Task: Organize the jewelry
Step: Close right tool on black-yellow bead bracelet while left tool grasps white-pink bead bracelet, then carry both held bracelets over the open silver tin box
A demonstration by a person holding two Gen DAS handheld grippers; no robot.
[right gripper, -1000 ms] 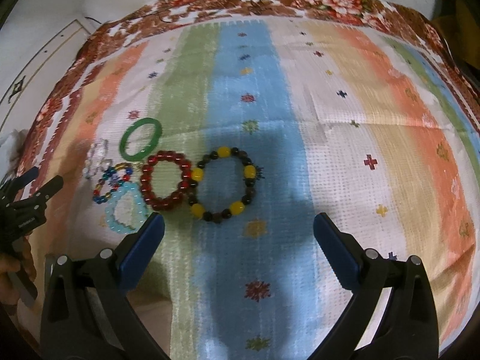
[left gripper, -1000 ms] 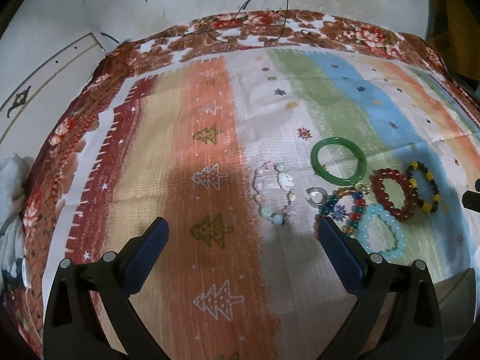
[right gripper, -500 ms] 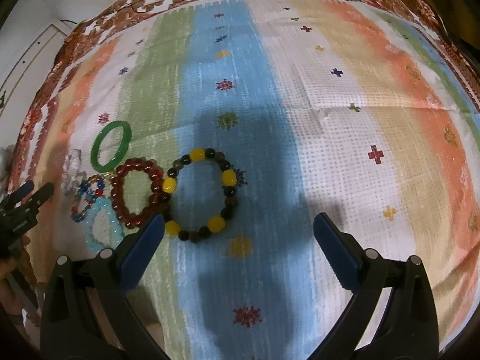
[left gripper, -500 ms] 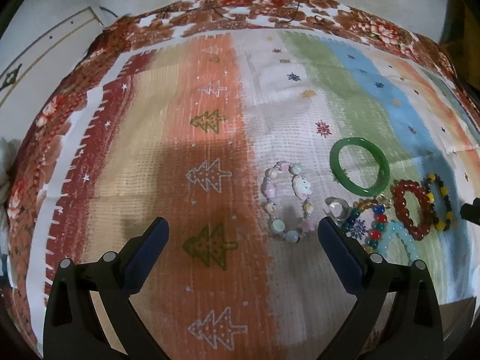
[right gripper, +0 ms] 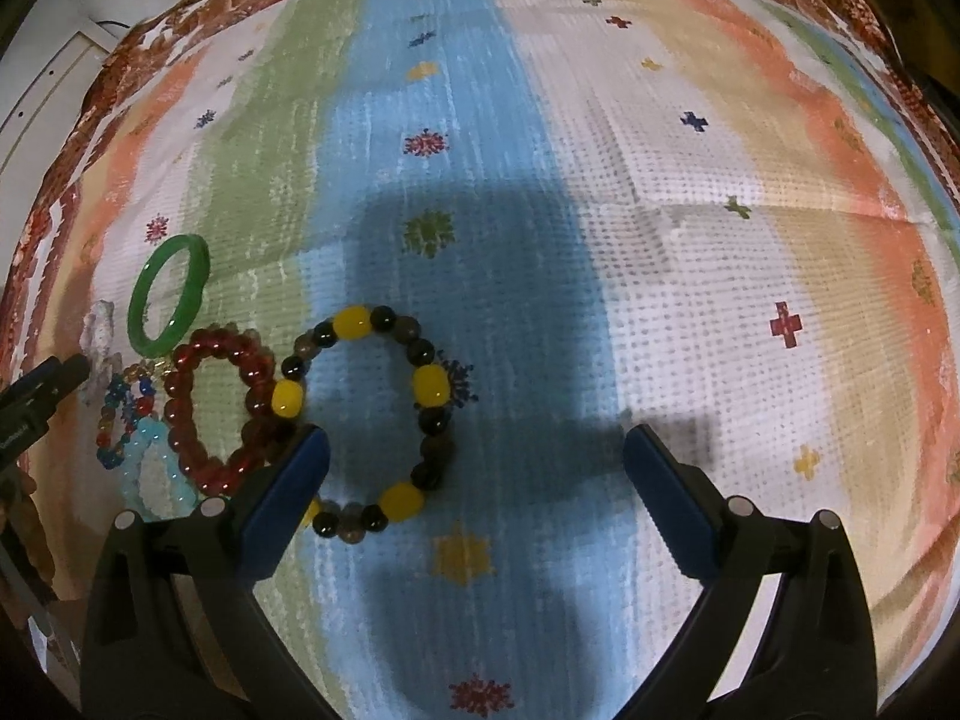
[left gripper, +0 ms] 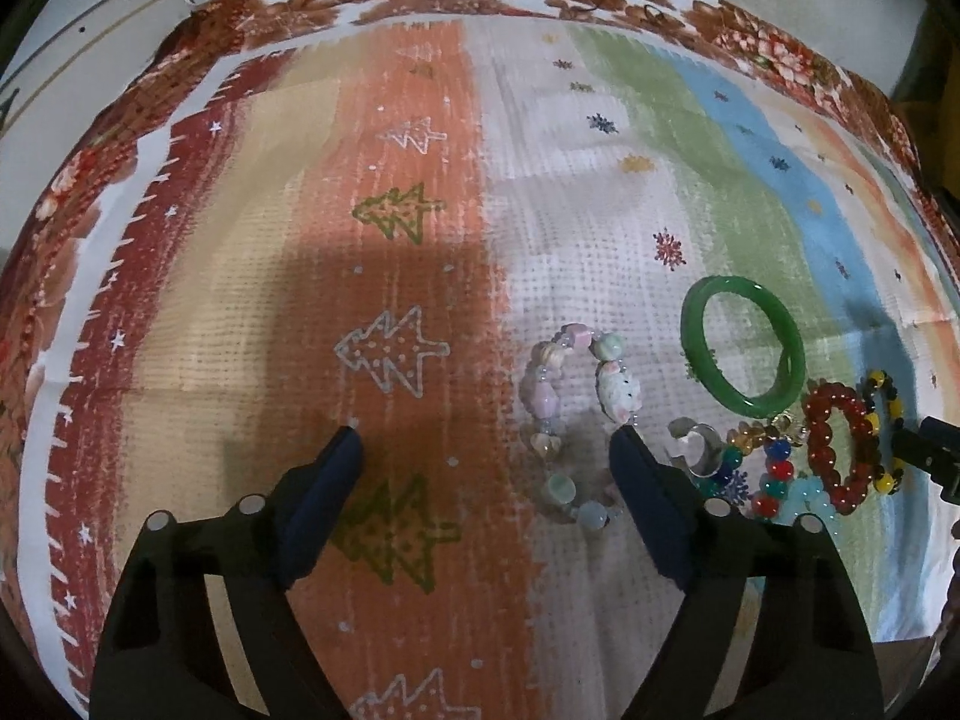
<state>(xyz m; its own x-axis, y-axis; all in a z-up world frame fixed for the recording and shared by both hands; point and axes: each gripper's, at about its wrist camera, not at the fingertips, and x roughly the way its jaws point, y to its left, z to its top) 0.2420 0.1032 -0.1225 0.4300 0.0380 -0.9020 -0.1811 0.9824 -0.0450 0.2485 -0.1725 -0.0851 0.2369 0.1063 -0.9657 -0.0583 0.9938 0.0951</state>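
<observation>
Left wrist view. Left gripper (left gripper: 486, 441) spread wide, nothing between the fingers, lower over the cloth (left gripper: 420, 252) than a second ago and shifted so that the right fingertip now overlaps the near edge of the pastel bracelet (left gripper: 576, 420) (contact cannot be told). Bracelet lying flat on the white stripe, unmoved on the cloth. Just to its right: green bangle (left gripper: 744, 348), a clear ring (left gripper: 696, 447), a multicolour bracelet (left gripper: 762, 468), a red bracelet (left gripper: 840, 444) and, partly hidden behind it, a yellow-black bracelet (left gripper: 882, 420); pale blue bracelet (left gripper: 810, 495) mostly behind the finger. All larger in view than before.

Right wrist view. Right gripper (right gripper: 477, 444) also wide and empty, closer to the cloth (right gripper: 660, 240) than earlier. Yellow-black bracelet (right gripper: 372, 420) now reaching between the fingers, its left arc passing under the left fingertip (a second ago wholly ahead of the tips). Touching it on the left, red bracelet (right gripper: 216, 402); beyond, green bangle (right gripper: 168, 294), multicolour bracelet (right gripper: 123, 414), pale blue bracelet (right gripper: 153, 468). Left gripper's tip (right gripper: 42, 387) at the left margin.
</observation>
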